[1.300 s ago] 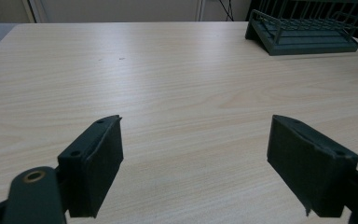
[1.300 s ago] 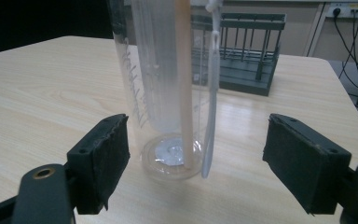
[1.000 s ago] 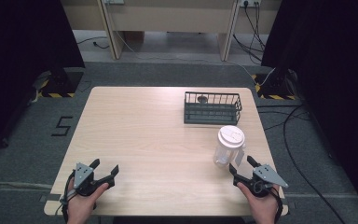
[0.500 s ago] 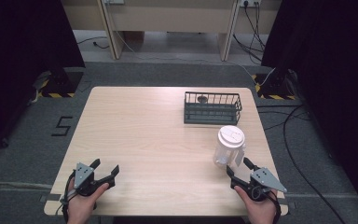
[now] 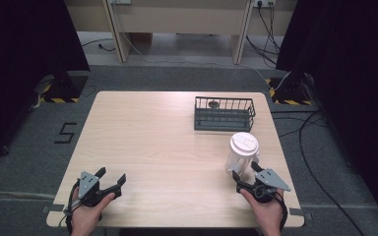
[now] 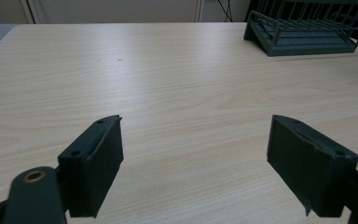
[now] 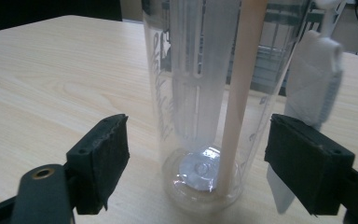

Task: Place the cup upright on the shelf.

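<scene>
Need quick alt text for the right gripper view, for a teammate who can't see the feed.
The right gripper has its black jaws open on either side of a clear plastic bottle standing upright on the wooden table, not touching it. A pale straw runs down inside the bottle, and a dark wire basket shows behind it.

Lab, black curtains (image 5: pixel 24 44), floor cables (image 5: pixel 320 147), hazard tape (image 5: pixel 59 100)

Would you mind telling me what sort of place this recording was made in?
Probably a lab or studio set up for recording: a bare wooden table ringed by black curtains, loose cables on grey carpet, hazard tape at the stands.
</scene>
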Tool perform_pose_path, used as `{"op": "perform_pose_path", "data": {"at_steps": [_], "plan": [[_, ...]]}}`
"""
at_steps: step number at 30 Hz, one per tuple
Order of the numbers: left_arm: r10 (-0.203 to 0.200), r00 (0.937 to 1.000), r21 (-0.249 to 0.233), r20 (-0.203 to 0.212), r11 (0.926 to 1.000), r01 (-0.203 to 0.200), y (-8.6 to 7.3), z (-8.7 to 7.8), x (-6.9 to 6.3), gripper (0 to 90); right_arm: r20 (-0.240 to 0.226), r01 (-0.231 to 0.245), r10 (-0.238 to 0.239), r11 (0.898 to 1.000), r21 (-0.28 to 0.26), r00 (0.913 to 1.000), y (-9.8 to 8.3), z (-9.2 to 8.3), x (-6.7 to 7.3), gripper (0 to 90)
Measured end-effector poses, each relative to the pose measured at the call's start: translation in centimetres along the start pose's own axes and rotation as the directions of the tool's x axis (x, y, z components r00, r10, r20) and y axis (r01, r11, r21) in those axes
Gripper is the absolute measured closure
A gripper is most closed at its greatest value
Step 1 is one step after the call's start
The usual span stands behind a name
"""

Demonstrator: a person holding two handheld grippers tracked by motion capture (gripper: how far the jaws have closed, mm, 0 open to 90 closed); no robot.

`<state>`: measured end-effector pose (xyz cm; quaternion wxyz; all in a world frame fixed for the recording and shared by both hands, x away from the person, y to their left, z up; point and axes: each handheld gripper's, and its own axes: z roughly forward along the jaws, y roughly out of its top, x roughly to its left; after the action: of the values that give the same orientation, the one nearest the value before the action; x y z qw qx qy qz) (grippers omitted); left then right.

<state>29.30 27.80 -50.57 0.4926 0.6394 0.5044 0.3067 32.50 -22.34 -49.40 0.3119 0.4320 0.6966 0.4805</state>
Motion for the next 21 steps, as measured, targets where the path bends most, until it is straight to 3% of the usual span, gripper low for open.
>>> {"op": "perform_pose_path", "data": {"at_steps": [14, 21], "plan": [[0.002, 1.0, -0.001, 0.004, 1.0, -0.002, 0.0, 0.0, 0.0, 17.9, 0.02, -0.025, 0.026, 0.999, -0.025, 0.9995, 0.4, 3.3, -0.4, 12.4], [-0.001, 1.0, -0.002, 0.005, 1.0, 0.001, 0.0, 0.0, 0.0, 17.8, 0.026, -0.001, 0.002, 0.999, -0.033, 0.9997, 0.5, 4.2, -0.4, 13.0]]}}
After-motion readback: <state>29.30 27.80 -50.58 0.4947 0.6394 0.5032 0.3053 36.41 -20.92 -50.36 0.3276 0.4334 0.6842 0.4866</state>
